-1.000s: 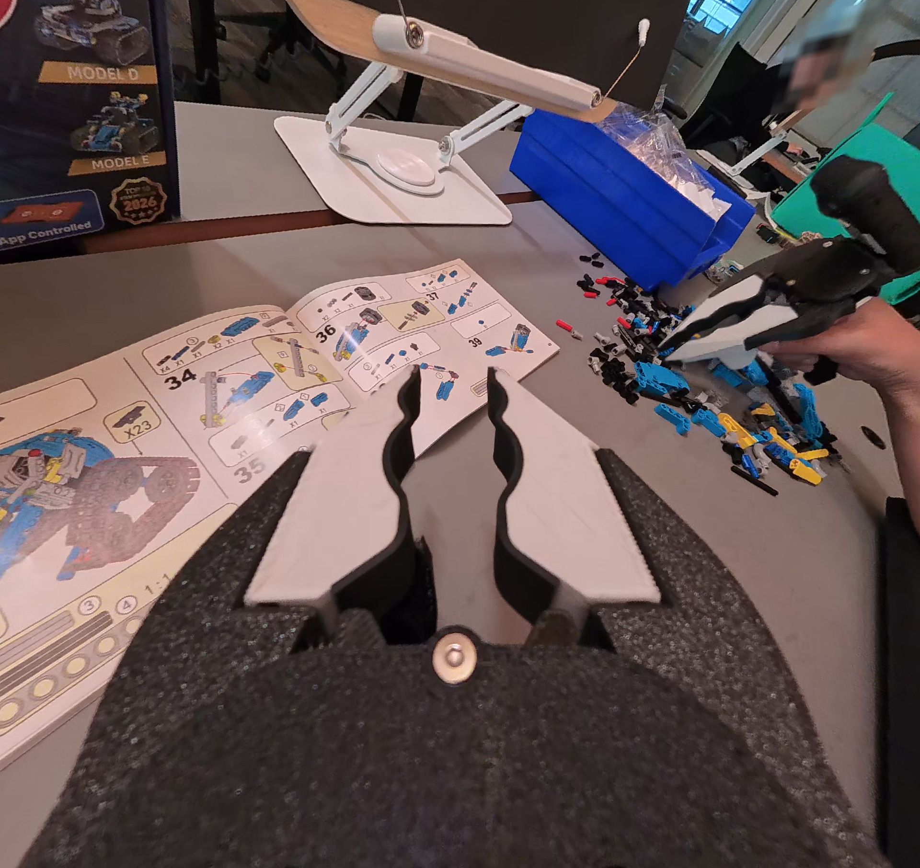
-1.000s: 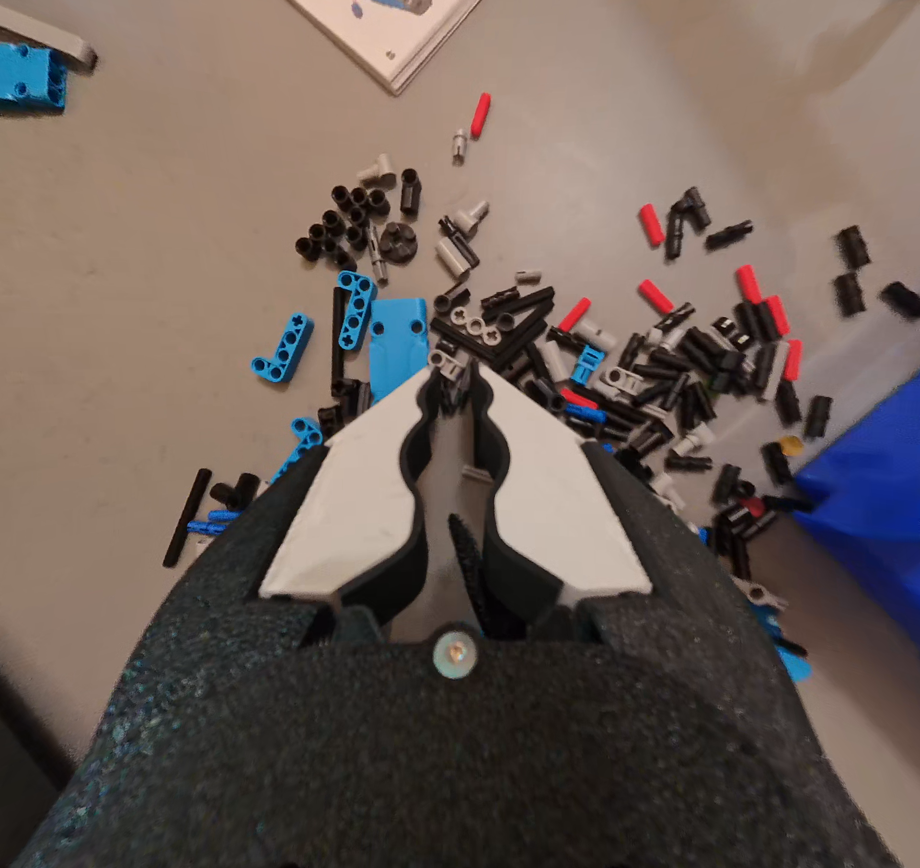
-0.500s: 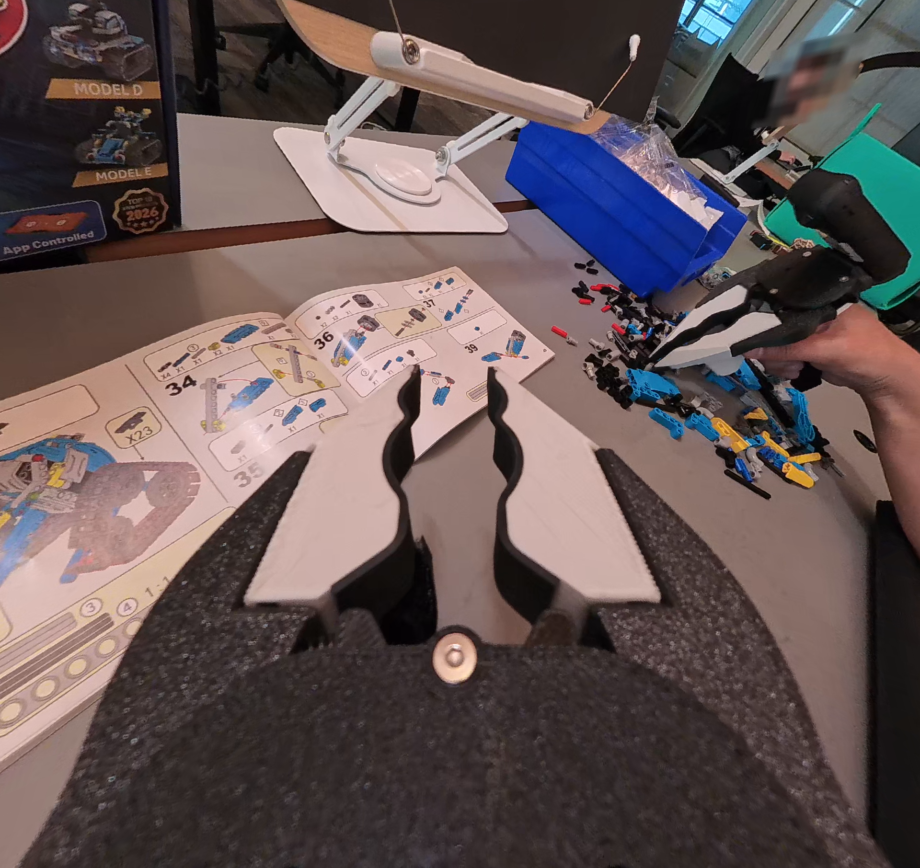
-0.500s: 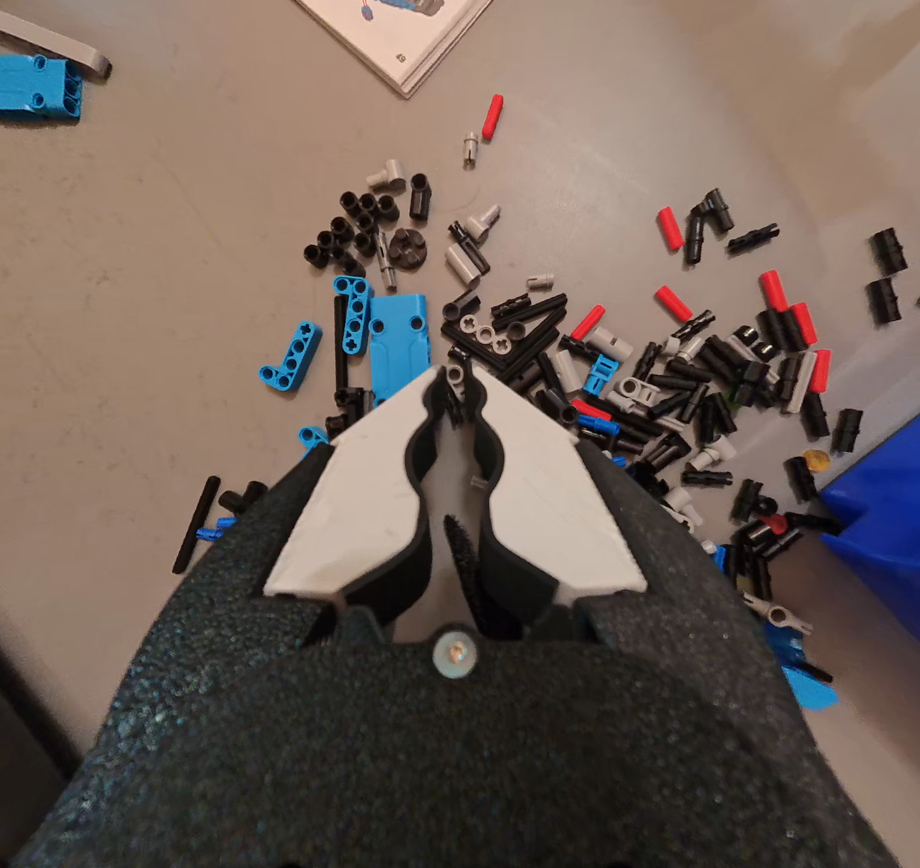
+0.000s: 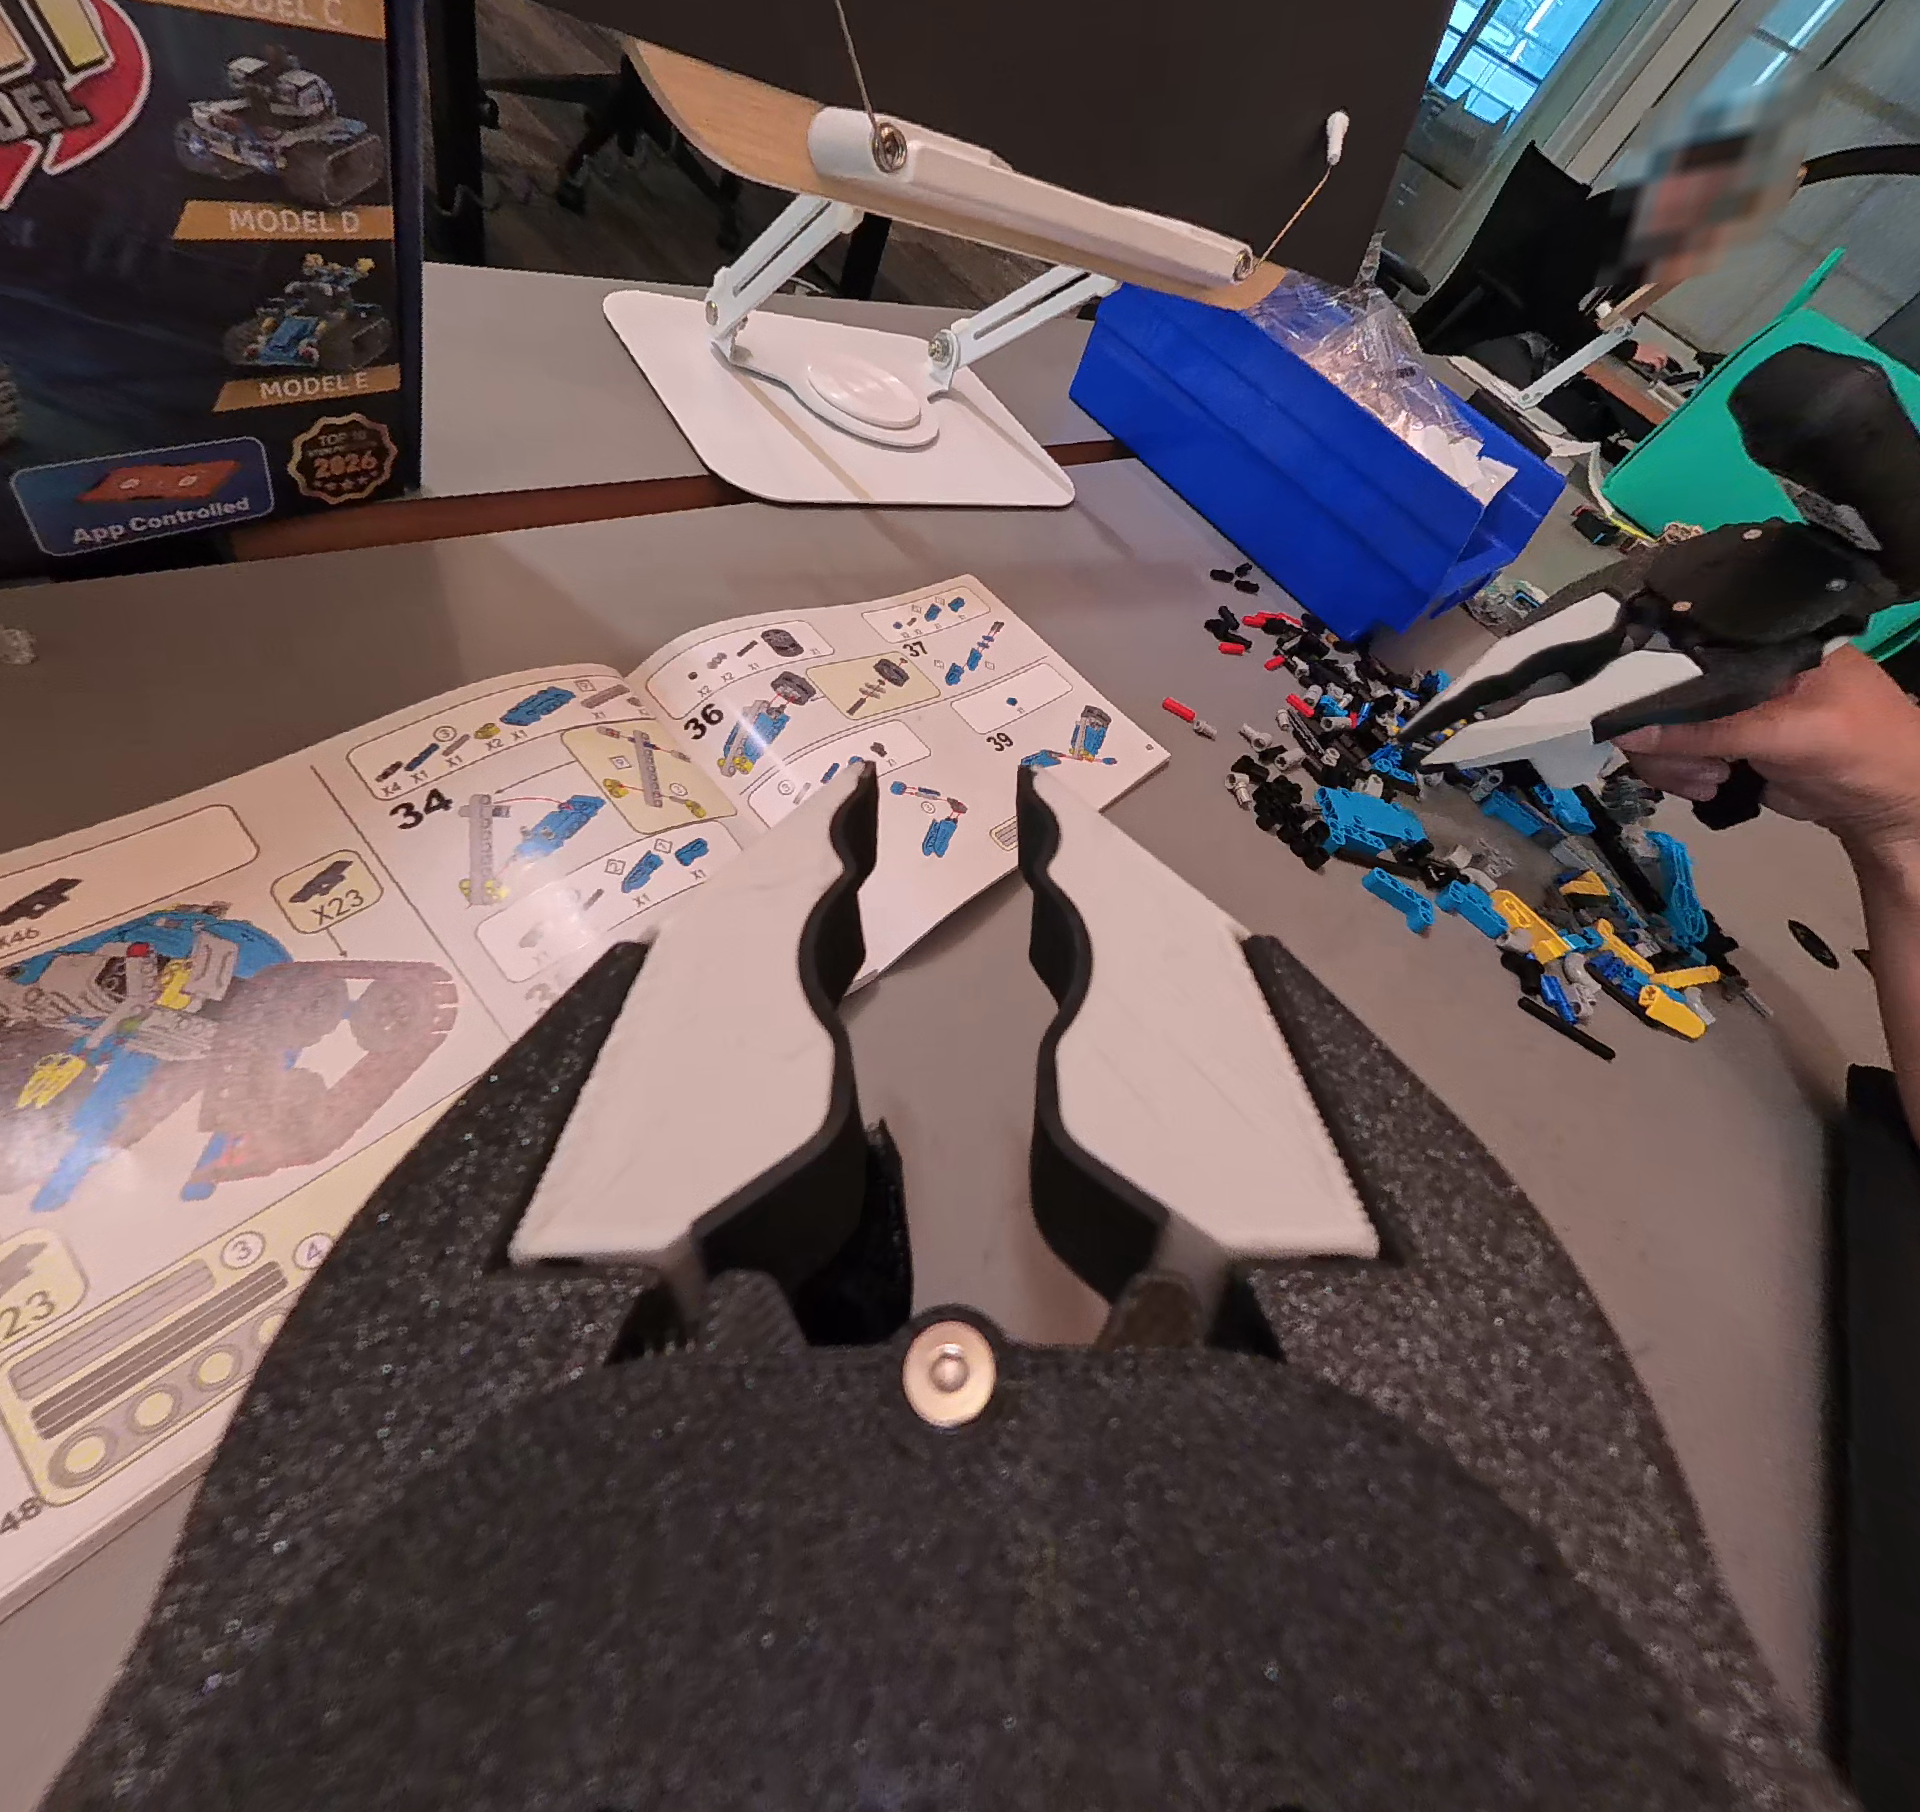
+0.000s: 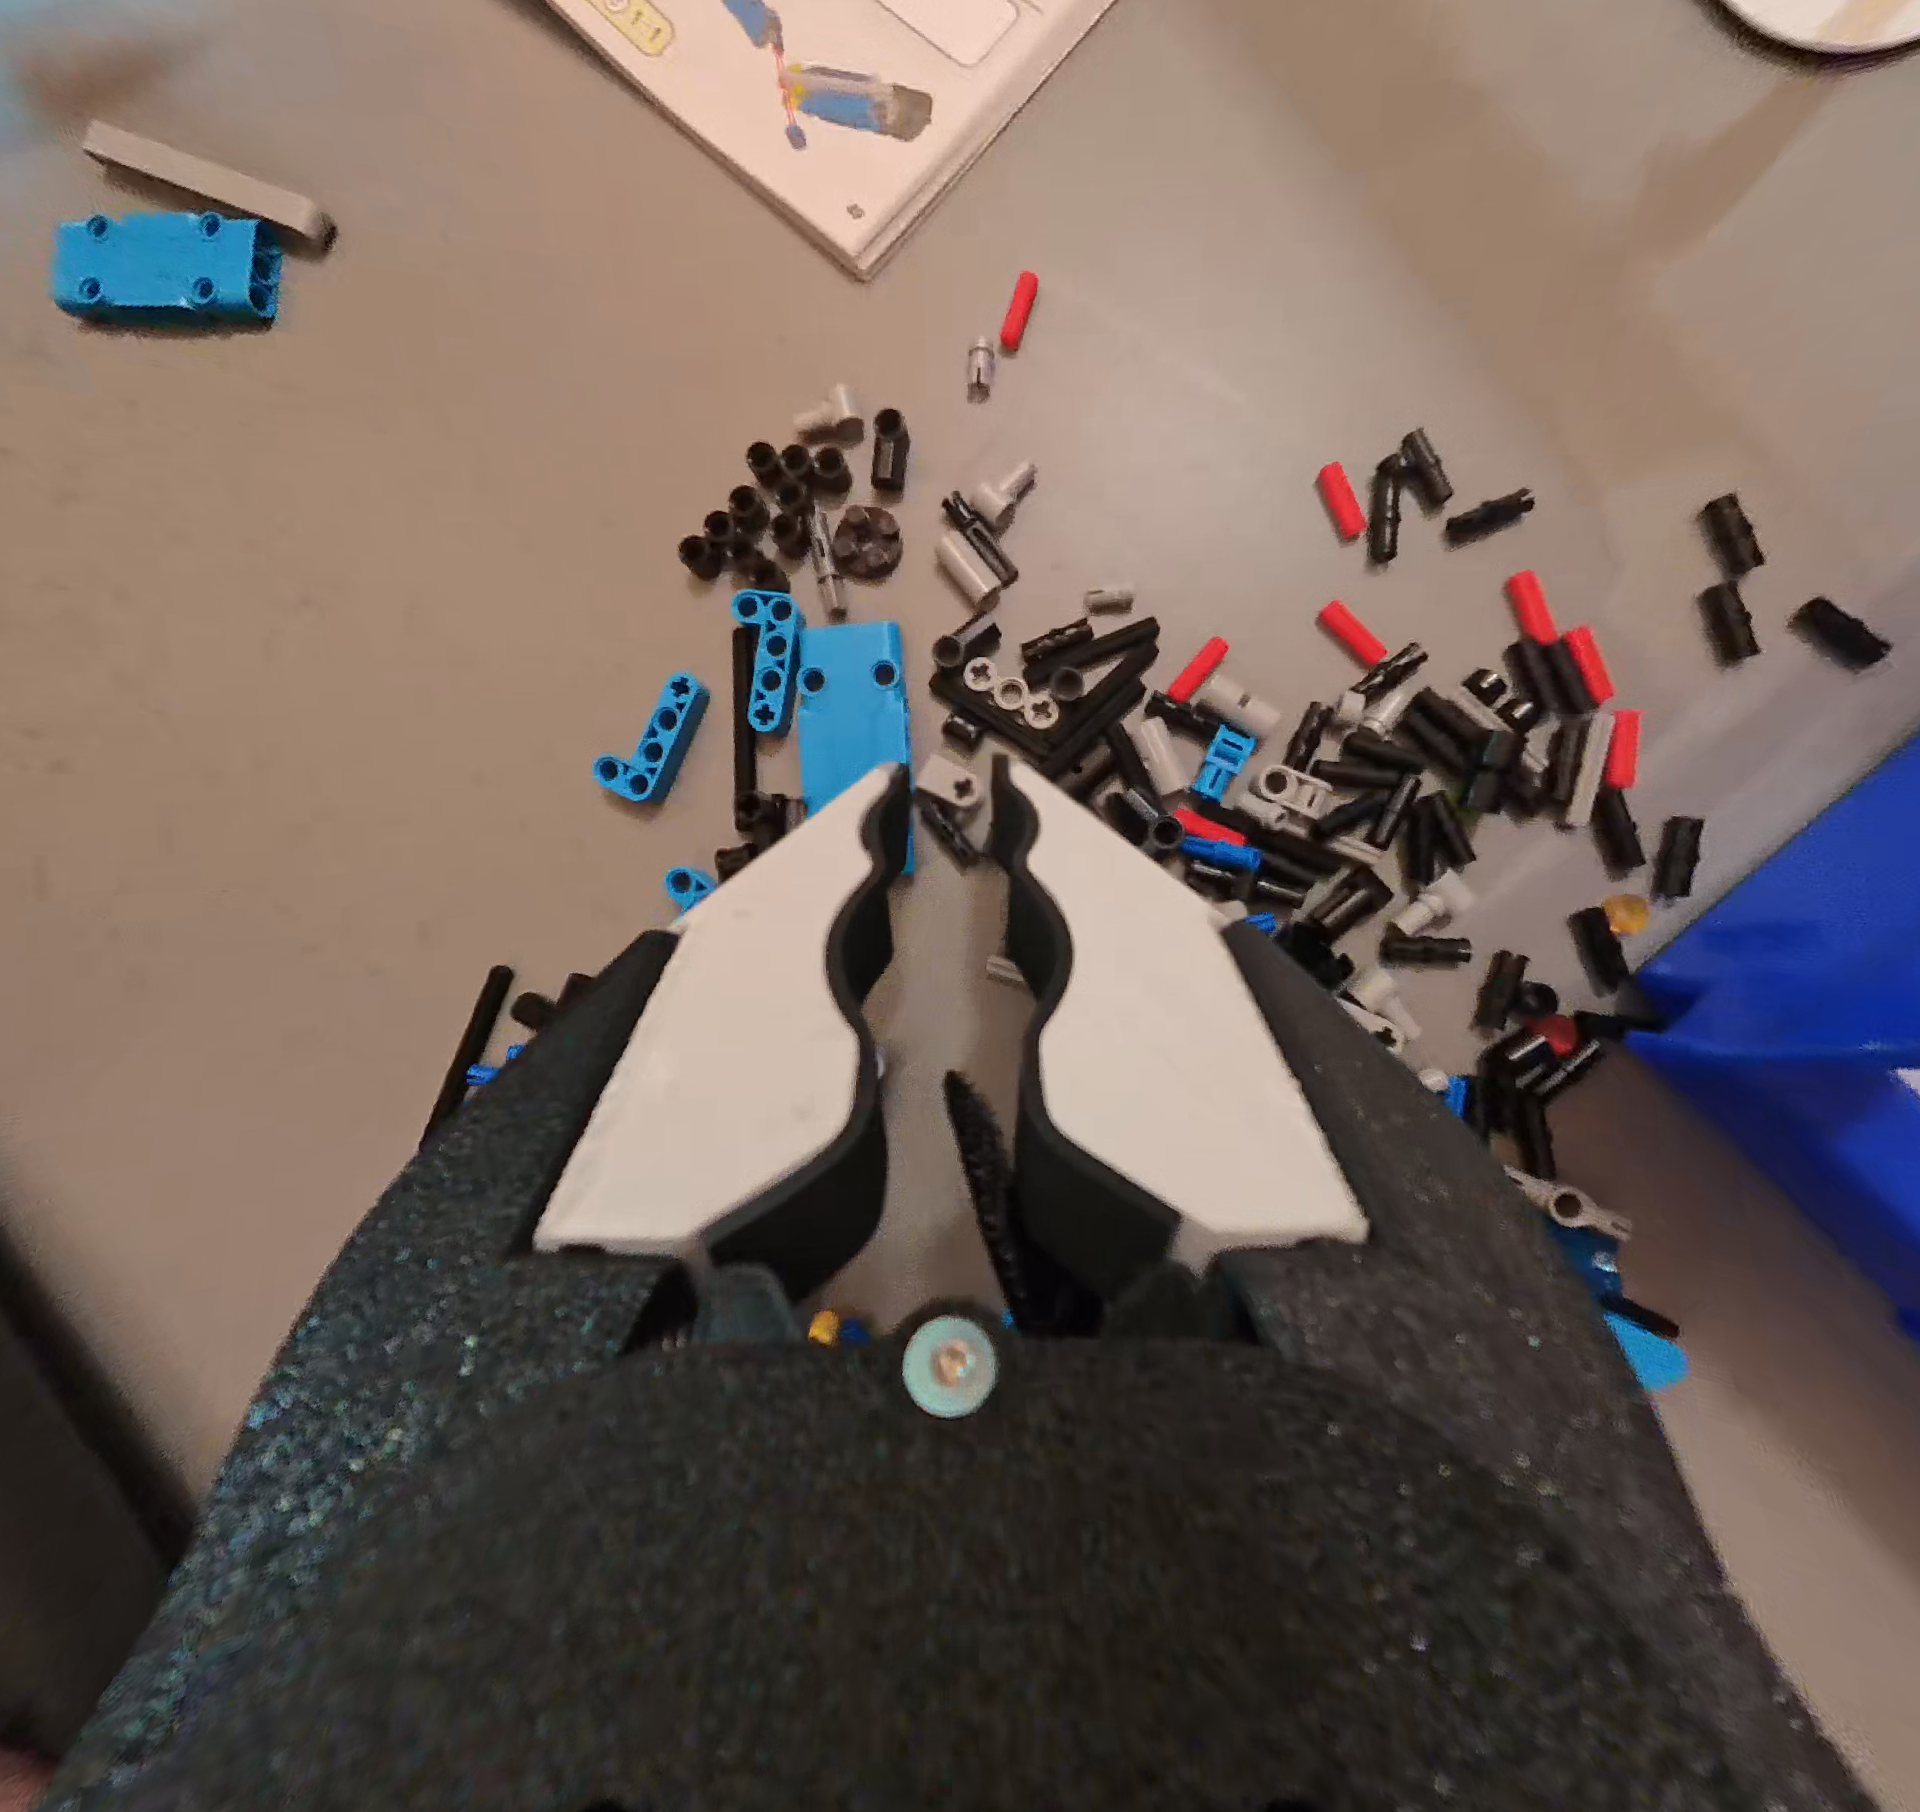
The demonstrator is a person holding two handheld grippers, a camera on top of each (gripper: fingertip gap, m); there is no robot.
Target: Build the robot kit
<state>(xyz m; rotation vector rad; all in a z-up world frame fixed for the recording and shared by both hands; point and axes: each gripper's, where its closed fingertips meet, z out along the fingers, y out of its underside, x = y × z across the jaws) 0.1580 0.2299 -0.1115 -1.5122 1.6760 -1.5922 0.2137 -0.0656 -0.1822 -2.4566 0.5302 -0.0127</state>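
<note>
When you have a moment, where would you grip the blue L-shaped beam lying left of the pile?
Probably the long arm of the blue L-shaped beam, taken from above across its narrow width. It lies flat and apart from the pile, so both sides are free; the right claw is open nearby.

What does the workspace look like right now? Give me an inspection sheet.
Surface: grey table, bare between items.
Job's things: pile of small black, red, grey and blue building pieces; open instruction booklet; blue block beside a grey beam.
Clutter: blue bin with clear bags; white stand; printed box.
Grippers: left tongs open, empty, over the booklet's edge; right tongs slightly open around a small grey connector; grip not clear.
Cables: thin wire above the stand.
Surroundings: office desks, windows, a blurred person.
</note>
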